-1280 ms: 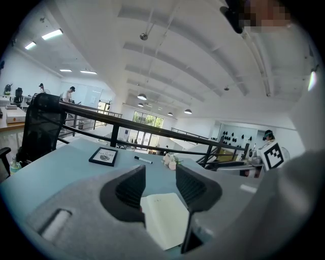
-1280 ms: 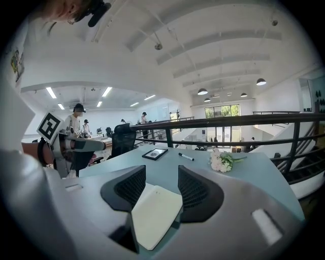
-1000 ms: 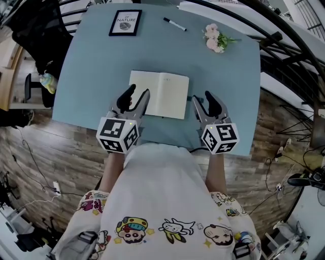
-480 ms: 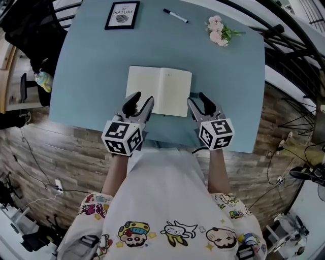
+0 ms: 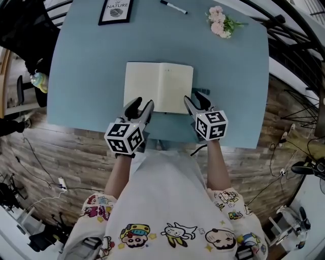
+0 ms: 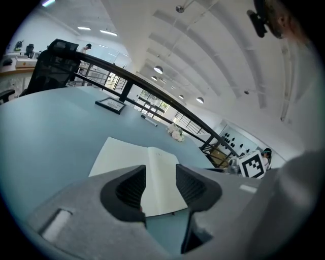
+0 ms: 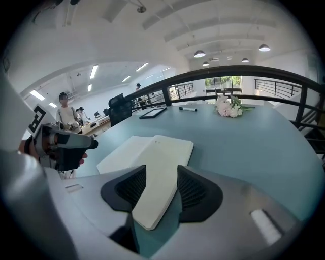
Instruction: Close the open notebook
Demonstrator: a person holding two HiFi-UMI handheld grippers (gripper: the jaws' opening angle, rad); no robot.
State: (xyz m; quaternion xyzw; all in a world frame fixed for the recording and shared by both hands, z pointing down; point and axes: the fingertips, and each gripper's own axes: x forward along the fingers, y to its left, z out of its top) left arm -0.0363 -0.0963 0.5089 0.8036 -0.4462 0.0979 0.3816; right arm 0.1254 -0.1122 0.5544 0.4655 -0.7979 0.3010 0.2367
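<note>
— Where's the notebook (image 5: pixel 159 87)?
— Lying open and flat on the blue-grey table (image 5: pixel 86 76), towards my edge, cream pages up.
— And your tools?
— My left gripper (image 5: pixel 140 103) hangs over the near edge of the left page, jaws apart, nothing in them. My right gripper (image 5: pixel 196 97) is at the near right corner, jaws apart too. That corner shows in the gap, but the pads aren't pressing on it.
— Anything else on the table?
— Along the far edge there's a frame (image 5: pixel 116 10), a pen (image 5: pixel 173 7) and flowers (image 5: pixel 221 23), all well apart from the notebook.
— The room?
— Plank floor (image 5: pixel 66 147), a dark railing (image 7: pixel 228 71) curving behind the table, a black chair (image 6: pixel 53 66) and lit lamps (image 7: pixel 199 54) overhead.
</note>
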